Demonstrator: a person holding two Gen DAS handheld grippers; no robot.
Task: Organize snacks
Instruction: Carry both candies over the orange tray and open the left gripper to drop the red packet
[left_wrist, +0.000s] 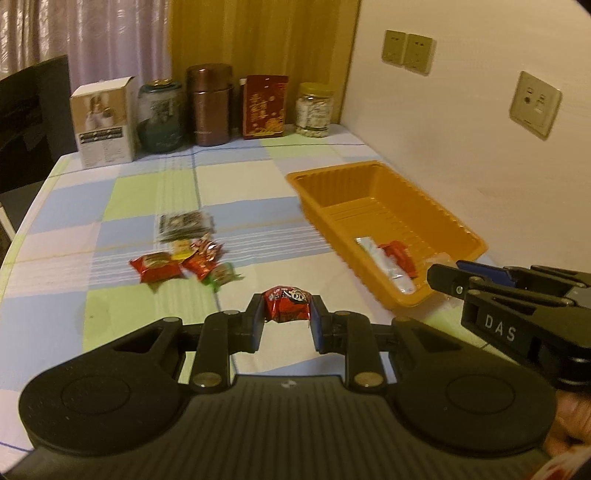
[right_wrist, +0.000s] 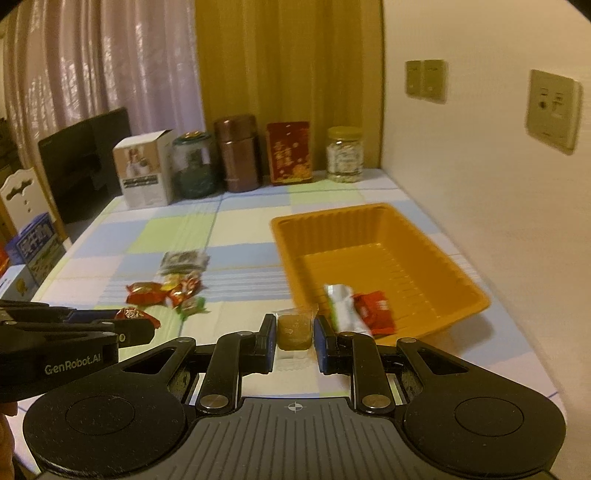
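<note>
Two views share the table but not the edges: only the right wrist view shows the blue boxes (right_wrist: 35, 247) and the white chair back (right_wrist: 22, 195) off the table's left side, and only there can the brownish snack in clear wrap (right_wrist: 294, 328) be seen, pinched between the pads of the right gripper (right_wrist: 294, 334). The left wrist view shows the left gripper (left_wrist: 285, 314) clamped on a red snack packet (left_wrist: 286, 301). Both hang above the checked tablecloth (left_wrist: 110, 192), in front of the orange tray (left_wrist: 388, 192). The tray holds two packets, one white (left_wrist: 388, 262) and one red (left_wrist: 400, 256). A loose pile of about five snacks (left_wrist: 184, 254) (blur makes the count uncertain) lies on the cloth left of the tray. Five containers (left_wrist: 221, 107) stand in a row at the back.
</note>
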